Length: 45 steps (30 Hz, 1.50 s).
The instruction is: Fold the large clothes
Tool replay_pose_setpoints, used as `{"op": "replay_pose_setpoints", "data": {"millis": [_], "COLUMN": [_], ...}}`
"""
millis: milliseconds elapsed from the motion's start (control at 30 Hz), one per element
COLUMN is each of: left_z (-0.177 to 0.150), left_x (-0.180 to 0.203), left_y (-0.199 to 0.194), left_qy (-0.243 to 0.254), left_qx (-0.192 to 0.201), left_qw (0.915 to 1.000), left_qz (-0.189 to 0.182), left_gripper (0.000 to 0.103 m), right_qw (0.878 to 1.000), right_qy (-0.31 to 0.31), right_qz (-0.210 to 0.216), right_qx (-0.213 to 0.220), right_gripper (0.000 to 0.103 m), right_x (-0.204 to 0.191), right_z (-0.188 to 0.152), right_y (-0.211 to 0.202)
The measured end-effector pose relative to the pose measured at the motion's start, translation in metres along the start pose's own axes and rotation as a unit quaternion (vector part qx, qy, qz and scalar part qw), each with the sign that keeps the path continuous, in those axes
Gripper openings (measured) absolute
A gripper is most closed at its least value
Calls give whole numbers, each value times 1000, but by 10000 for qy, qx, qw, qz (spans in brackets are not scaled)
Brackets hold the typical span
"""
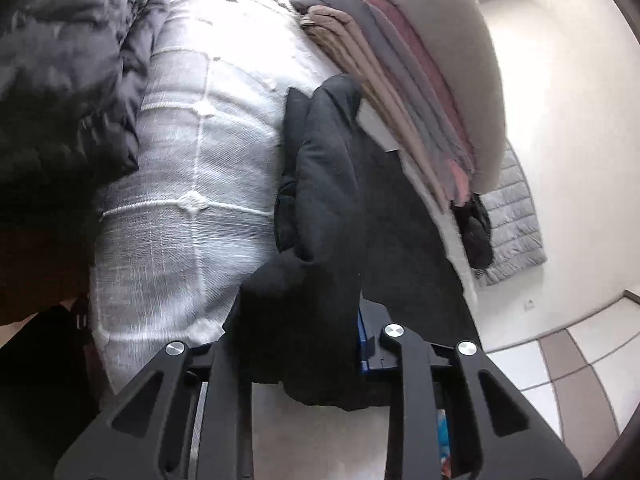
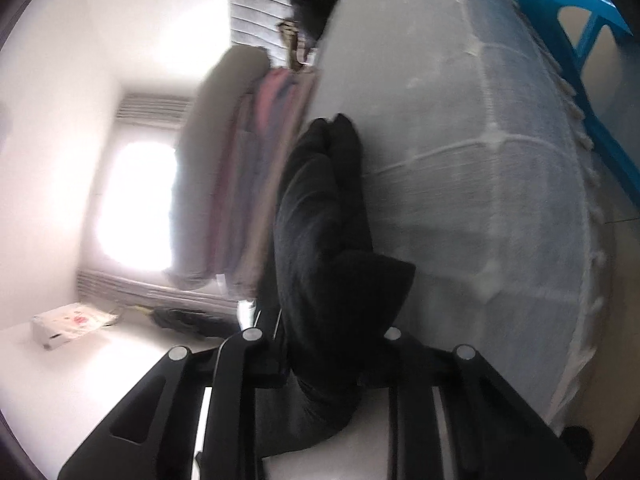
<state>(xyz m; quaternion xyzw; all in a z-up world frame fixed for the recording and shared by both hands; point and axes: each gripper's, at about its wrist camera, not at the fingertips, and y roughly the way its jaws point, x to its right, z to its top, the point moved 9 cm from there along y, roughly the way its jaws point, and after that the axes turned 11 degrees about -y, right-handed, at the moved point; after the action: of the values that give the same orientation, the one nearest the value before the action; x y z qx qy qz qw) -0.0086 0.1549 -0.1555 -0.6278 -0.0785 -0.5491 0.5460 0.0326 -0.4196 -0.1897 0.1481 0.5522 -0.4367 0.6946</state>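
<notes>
A large black garment (image 1: 316,220) lies in thick folds along the white quilted bed (image 1: 192,152). My left gripper (image 1: 304,344) is shut on the black garment, which bunches between its fingers and hides the tips. In the right wrist view the same black garment (image 2: 320,220) runs from the bed (image 2: 480,180) into my right gripper (image 2: 324,344), which is shut on it. Both views are tilted sideways.
A stack of folded clothes (image 1: 420,72) in grey, pink and beige sits on the bed beside the garment, also in the right wrist view (image 2: 240,168). A dark puffer jacket (image 1: 68,80) lies at the left. A blue plastic chair (image 2: 580,20) stands by the bed.
</notes>
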Motion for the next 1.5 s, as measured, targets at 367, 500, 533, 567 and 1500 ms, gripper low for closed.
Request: {"op": "replay_pose_setpoints", "data": {"millis": [367,500,533,567,1500], "left_z": [-5,-5,-3,-2,7], "left_x": [-49,-51,-48,-45,-42], "left_y": [-28,-25,-22,-19,-12], "left_qy": [-217,-382,-371,-321,-542], "left_qx": [-218,33,67,112,339], "left_qw": [9984,9990,9990,9991,9976], "left_qz": [478,237,221,253,276], "left_gripper": [46,54,56,58,61], "right_qw": [9963,9964,9964,9965,8496], "right_qy": [321,359,372,429,-3949], "right_qz": [-487,-557,-583,-590,-2892], "right_qx": [-628,-528,-482,-415,-1964], "right_gripper": [50,51,51,51,81], "right_x": [8,10,10,12,-88], "right_z": [-48,-42,-41,-40,-63], "right_y": [-23,-14,-14,-15,291]}}
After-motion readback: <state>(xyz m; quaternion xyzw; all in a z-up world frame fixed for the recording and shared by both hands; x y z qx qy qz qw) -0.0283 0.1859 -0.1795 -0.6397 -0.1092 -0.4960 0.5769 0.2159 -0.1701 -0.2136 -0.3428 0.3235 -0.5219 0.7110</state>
